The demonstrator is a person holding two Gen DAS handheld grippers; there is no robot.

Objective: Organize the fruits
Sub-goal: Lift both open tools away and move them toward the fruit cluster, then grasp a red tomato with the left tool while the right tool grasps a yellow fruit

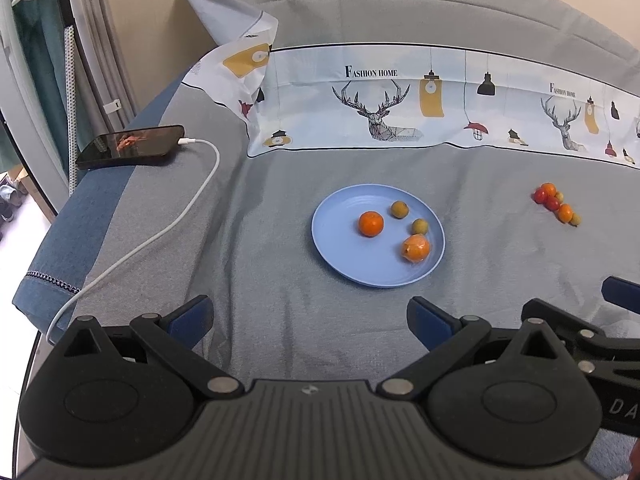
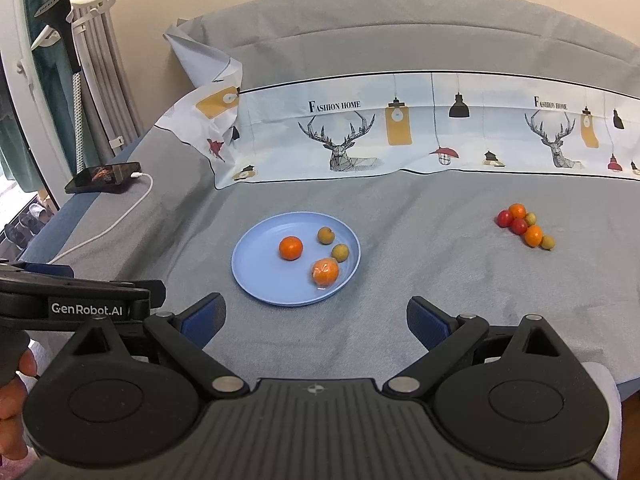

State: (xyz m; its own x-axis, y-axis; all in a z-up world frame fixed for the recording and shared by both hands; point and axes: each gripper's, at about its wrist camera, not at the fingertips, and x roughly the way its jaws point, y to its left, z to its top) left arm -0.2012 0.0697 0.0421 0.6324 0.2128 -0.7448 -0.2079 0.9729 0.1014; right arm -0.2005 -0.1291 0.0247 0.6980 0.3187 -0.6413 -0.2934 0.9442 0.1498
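A blue plate (image 1: 340, 256) (image 2: 256, 272) lies on the grey bed cover. It holds a mandarin (image 1: 371, 223) (image 2: 291, 248), a second mandarin in clear wrap (image 1: 416, 248) (image 2: 325, 271) and two small yellow-green fruits (image 1: 399, 209) (image 2: 325, 235). To the right, on the cover, sits a cluster of loose fruits (image 1: 556, 203) (image 2: 525, 226): red tomatoes, small oranges and yellow-green ones. My left gripper (image 1: 310, 318) is open and empty, short of the plate. My right gripper (image 2: 316, 318) is open and empty too, beside the left one.
A phone (image 1: 130, 147) (image 2: 103, 178) with a white charging cable (image 1: 176, 224) lies at the bed's left edge. A deer-print pillowcase (image 1: 400, 108) (image 2: 400, 136) stretches behind the plate. A garment steamer stand (image 2: 74, 60) is at the far left. A hand (image 2: 14, 412) holds the left gripper.
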